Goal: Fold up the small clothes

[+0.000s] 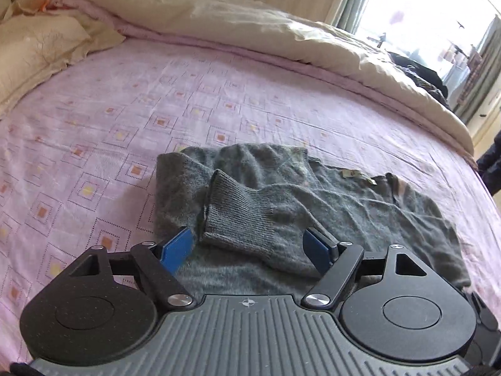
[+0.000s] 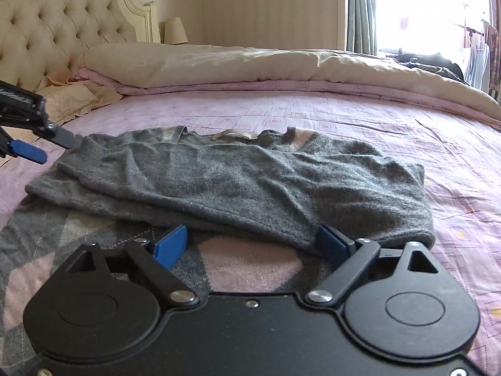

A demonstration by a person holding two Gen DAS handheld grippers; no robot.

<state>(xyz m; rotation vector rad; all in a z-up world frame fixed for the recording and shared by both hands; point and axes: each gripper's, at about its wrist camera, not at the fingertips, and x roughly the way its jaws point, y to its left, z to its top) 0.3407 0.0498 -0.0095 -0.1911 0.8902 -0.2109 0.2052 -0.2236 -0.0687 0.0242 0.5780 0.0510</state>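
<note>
**Both grippers open over grey sweater**

Left gripper (image 1: 249, 247) tilts down over the grey sweater (image 1: 328, 194) on the pink bedsheet (image 1: 125, 119), jaws apart w/ the ribbed cuff (image 1: 238, 213) between, unclamped. Right gripper (image 2: 252, 244) sits low, jaws wide, holding nothing. Only right view shows the argyle front (image 2: 244, 260) & tufted headboard (image 2: 56, 18).

Pink patterned bed (image 1: 219, 100), grey sweater (image 1: 313, 194), cream duvet (image 1: 250, 22)

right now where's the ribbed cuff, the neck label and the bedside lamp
ribbed cuff (image 1: 233, 211): left wrist view, middle of the ribbing
neck label (image 2: 230, 134): right wrist view, centre of the pale tag
bedside lamp (image 2: 175, 31): right wrist view, on its shade
</note>
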